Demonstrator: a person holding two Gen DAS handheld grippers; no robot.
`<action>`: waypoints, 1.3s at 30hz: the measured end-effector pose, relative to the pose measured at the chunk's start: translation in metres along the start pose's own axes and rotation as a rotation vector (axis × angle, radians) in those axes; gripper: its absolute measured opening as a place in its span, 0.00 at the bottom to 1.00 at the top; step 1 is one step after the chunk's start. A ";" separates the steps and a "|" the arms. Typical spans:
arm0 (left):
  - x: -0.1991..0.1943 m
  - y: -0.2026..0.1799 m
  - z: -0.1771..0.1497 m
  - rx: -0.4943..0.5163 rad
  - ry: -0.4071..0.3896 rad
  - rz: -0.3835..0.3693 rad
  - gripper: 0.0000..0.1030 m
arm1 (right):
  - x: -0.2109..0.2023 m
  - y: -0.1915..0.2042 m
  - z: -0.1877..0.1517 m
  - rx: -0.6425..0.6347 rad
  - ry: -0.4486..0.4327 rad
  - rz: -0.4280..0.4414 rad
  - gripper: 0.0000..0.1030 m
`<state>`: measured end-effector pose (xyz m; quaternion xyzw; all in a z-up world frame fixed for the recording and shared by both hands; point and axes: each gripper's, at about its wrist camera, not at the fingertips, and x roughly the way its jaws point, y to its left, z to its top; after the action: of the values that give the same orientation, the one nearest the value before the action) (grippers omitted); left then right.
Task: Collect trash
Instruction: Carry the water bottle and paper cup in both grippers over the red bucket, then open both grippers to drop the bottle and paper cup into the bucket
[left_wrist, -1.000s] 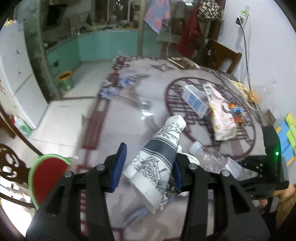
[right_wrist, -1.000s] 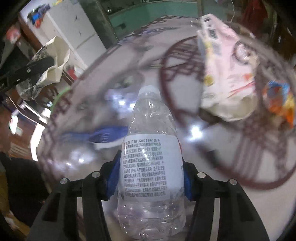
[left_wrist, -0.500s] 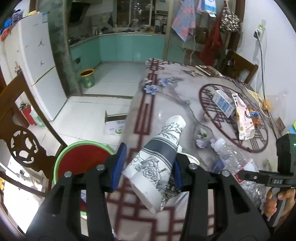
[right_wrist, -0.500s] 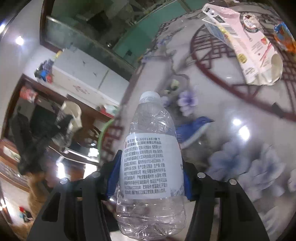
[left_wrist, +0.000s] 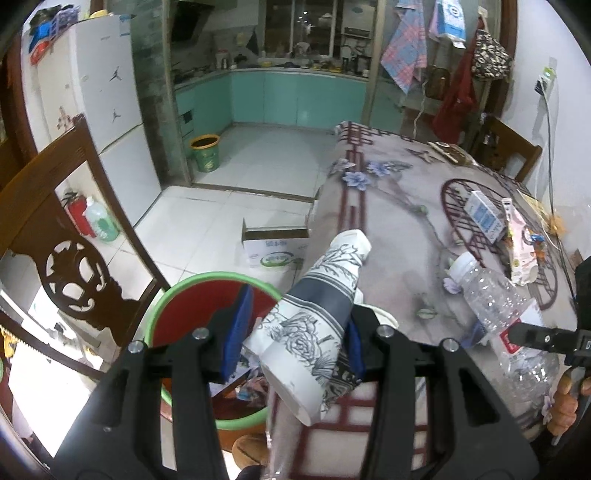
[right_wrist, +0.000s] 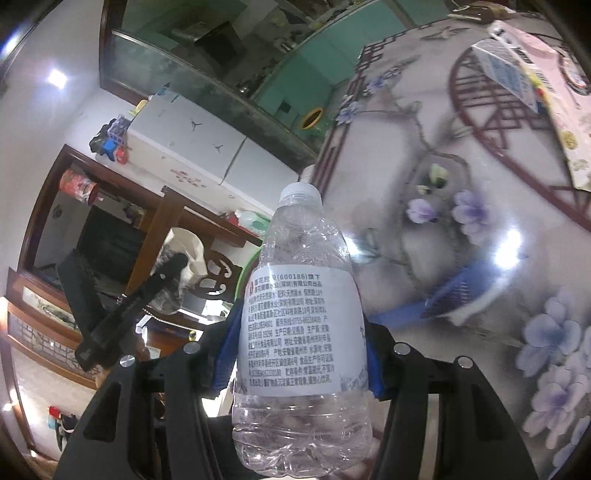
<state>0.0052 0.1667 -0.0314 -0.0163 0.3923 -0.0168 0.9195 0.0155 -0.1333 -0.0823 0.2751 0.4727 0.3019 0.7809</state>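
The left tongs (left_wrist: 291, 347) are clamped on a crumpled paper cup (left_wrist: 314, 321) printed with grey flowers; its lower end is cut across by the black fingers, and a torn white scrap is half hidden behind the blue pads (left_wrist: 236, 332). Just below and left of the cup, a red bucket with a green rim (left_wrist: 173, 295) is seen, its near side hidden by the tongs; coloured scraps lie inside it, too dim to name. A carved wooden chair (left_wrist: 70, 266) stands at the left of the frame, just beside the bucket.

The right tongs (right_wrist: 299, 354) are clamped on a clear plastic bottle (right_wrist: 299, 321) with a white cap, held above the flowered desk (right_wrist: 461, 177). On its label the number "(600186)" can be read; the small print below it is Chinese and too fine to be made out. The bottle's base is cut off by the lower edge of the frame. In the left wrist view the same bottle is seen at the right, over the desk's near corner.

On the desk, in the right of the left wrist view, a blue and white carton (left_wrist: 484, 218) and a pink wrapper (left_wrist: 521, 243) lie touching; their print is unreadable. A cardboard box (left_wrist: 275, 247) stands open on the tiled floor (left_wrist: 221, 206) beside the desk's edge, and open floor is left beyond it toward a green bin (left_wrist: 205, 153) in the upper left.
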 end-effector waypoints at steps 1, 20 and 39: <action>0.000 0.005 0.000 -0.008 0.003 0.004 0.43 | 0.006 0.004 0.002 -0.002 0.004 0.002 0.52; 0.022 0.077 -0.011 -0.117 0.106 0.117 0.43 | 0.114 0.073 0.017 0.022 0.091 0.027 0.52; 0.037 0.118 -0.021 -0.196 0.191 0.196 0.43 | 0.181 0.116 0.040 -0.032 0.132 -0.076 0.76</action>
<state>0.0179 0.2825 -0.0775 -0.0661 0.4776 0.1097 0.8692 0.0945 0.0704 -0.0864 0.2240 0.5282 0.2969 0.7633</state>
